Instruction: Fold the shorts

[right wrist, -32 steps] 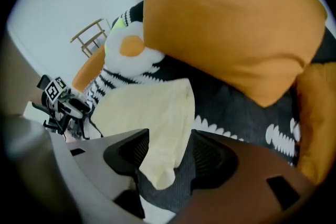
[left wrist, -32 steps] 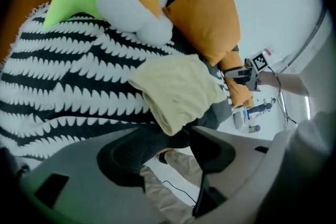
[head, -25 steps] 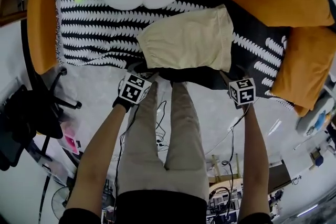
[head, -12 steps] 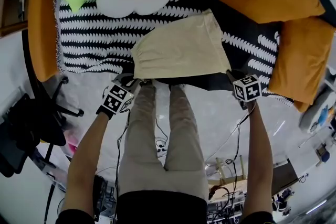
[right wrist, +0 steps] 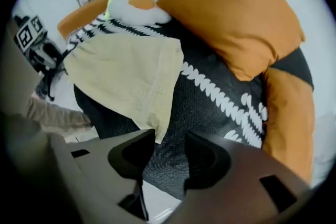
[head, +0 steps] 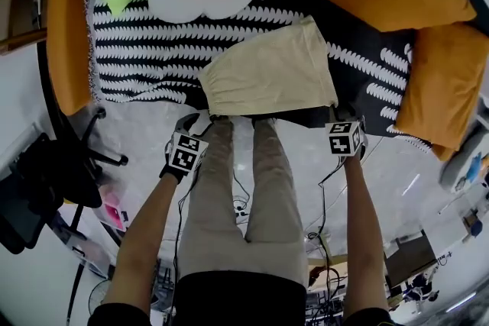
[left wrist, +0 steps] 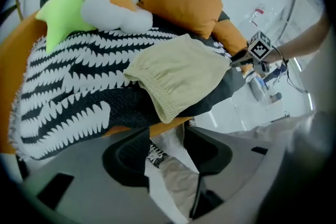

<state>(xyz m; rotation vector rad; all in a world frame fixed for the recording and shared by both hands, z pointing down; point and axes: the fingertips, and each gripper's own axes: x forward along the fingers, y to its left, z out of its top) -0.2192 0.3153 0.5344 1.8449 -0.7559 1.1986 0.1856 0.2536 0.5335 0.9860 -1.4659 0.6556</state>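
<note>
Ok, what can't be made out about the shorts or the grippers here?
Shorts, every view: the layers underneath, covered by the top layer.
Left gripper and right gripper, head view: fingers hidden under their marker cubes; their own views show them just opened, empty.
Floor clutter, head view: too small to name.

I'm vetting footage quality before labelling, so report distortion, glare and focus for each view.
Head view: heavy fisheye bending towards the edges, shorts sharp and evenly lit. Left gripper view: round black vignette, shorts in focus, floor at right nearly blown out white. Right gripper view: same vignette, orange cushion crisp, no strong glare.
</note>
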